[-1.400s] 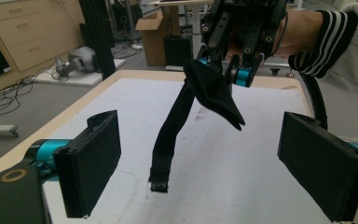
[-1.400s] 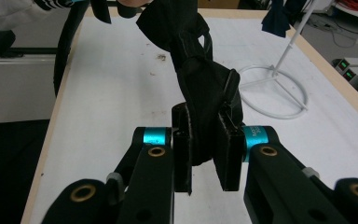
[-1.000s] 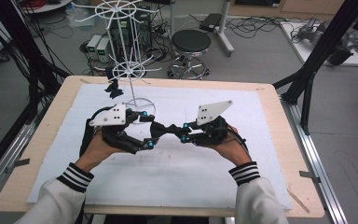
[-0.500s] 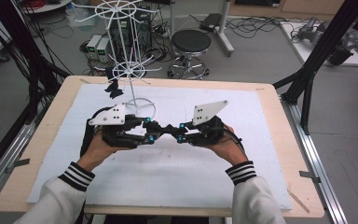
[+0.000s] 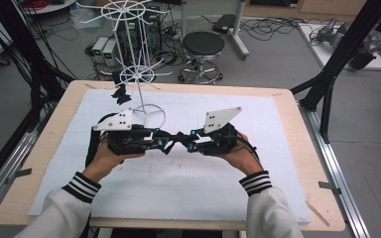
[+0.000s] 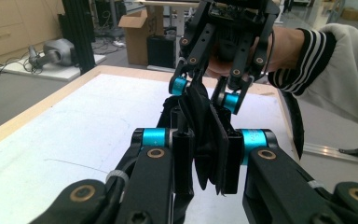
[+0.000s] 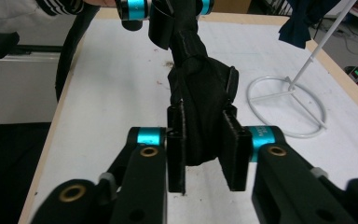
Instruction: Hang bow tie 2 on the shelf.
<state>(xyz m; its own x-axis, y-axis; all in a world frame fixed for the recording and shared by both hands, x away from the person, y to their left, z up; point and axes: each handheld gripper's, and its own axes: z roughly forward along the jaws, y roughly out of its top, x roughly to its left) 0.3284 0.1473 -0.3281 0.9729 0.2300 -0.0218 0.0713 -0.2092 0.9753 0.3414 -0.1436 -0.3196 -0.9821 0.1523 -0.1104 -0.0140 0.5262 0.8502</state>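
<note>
In the middle of the high view, our left tool and right tool meet tip to tip over the counter, and between them hangs a small black cloth, perhaps a sock. The left tool has just been closing, and in the left gripper view its jaws stand clamped on one end of the cloth, the fabric squeezed flat between the black pads. In the right gripper view the right tool has the other end bunched between its jaws, which have just eased open a little; the pads look to be touching the fabric, so we read it as a grip, though a looser one.

We judge the cloth to be light, soft and limp. It folds and bunches where it is pinched, and it will sag wherever it is not held. It should not be slippery or fragile, but a thin fold may slide out of a loose pinch. We would hold it near an edge or the cuff, with a full fold well inside the pads.

Farther out, toward the upper left of the high view, a white wire rack stands on the counter with another dark cloth hanging from it.
</note>
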